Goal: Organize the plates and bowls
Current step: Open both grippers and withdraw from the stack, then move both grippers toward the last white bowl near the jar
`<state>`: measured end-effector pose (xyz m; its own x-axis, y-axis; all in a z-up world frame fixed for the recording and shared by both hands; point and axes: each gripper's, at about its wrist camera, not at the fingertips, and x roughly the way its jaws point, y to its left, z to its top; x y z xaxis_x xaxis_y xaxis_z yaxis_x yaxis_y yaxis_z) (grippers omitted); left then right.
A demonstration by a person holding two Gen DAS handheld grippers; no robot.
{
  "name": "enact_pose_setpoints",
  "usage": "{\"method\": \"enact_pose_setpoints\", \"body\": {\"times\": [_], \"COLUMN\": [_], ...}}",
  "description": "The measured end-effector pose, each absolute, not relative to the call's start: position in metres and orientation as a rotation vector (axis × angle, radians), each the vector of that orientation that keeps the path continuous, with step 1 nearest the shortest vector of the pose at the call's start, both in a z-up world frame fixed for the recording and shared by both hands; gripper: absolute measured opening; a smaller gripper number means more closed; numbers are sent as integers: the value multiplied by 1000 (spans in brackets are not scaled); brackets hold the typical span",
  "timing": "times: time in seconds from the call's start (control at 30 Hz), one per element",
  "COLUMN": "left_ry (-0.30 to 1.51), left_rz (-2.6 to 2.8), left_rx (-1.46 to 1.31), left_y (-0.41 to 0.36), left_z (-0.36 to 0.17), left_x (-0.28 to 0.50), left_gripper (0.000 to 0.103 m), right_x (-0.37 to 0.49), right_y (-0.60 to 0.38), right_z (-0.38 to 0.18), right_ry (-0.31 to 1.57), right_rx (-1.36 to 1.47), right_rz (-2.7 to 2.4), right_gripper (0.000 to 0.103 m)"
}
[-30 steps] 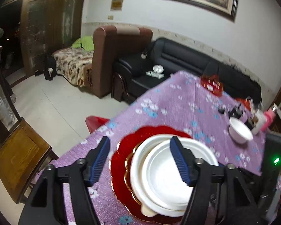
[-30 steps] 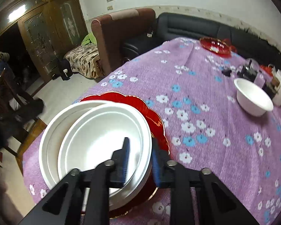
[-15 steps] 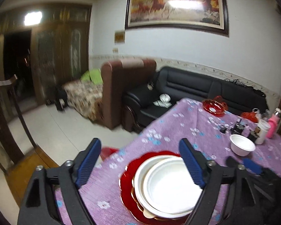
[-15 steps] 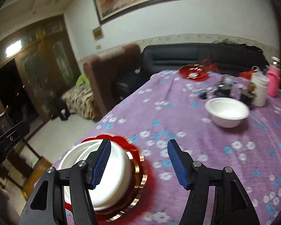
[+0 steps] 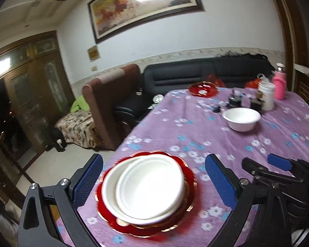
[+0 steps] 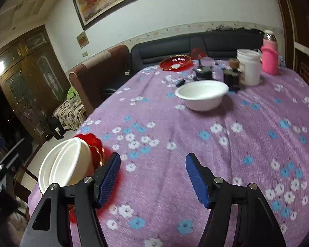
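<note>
— What sits in the dishes?

— Two white plates point(image 5: 148, 187) lie stacked, one in the other, on a red plate point(image 5: 187, 173) with a gold rim, near the counter's point(image 6: 175, 144) left edge. They hold nothing. A white bowl point(image 6: 203, 94) stands well apart from them, further in — also with nothing inside. At the far end is a second red dish point(image 6: 176, 61) with something pale in its middle; I cannot tell what it is.

— And the tools?

— The left tool point(image 5: 154, 177) hangs over the stack, its blue pads spread wide to both sides of the plates, gripping nothing. The right tool point(image 6: 153, 177) is wide apart too, over bare cloth just right of the stack.

— The counter and the room?

— A purple cloth with white and blue flowers covers it. Behind the bowl stand a white jar point(image 6: 248, 65), a pink bottle point(image 6: 269, 57) and small dark items. Beyond are a black sofa point(image 5: 195, 74), a brown armchair point(image 5: 109, 94), and a framed painting point(image 5: 142, 6) on the wall.

— Free space?

— The cloth between stack and bowl is bare. The stack sits close to the edge, and the floor point(image 5: 57, 164) lies below it.
</note>
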<state>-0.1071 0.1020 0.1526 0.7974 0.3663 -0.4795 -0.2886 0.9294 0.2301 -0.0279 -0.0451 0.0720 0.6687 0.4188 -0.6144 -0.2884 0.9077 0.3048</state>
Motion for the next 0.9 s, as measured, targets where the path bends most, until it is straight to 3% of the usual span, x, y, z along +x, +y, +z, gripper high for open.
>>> {"method": "enact_pose_setpoints", "body": {"times": [0.4, 0.9], "left_ry": [669, 700], "left_rz": [197, 160], "left_rx": [140, 118], "left_y": [66, 61], "left_z": [127, 123], "left_x": [-91, -93], "left_gripper": [99, 99], "right_x": [-29, -33], "right_y": [-76, -90], "right_z": [57, 56], "right_ry": [756, 761], "right_rx": [250, 267], "right_rz": [374, 353], "right_gripper": [71, 71]}}
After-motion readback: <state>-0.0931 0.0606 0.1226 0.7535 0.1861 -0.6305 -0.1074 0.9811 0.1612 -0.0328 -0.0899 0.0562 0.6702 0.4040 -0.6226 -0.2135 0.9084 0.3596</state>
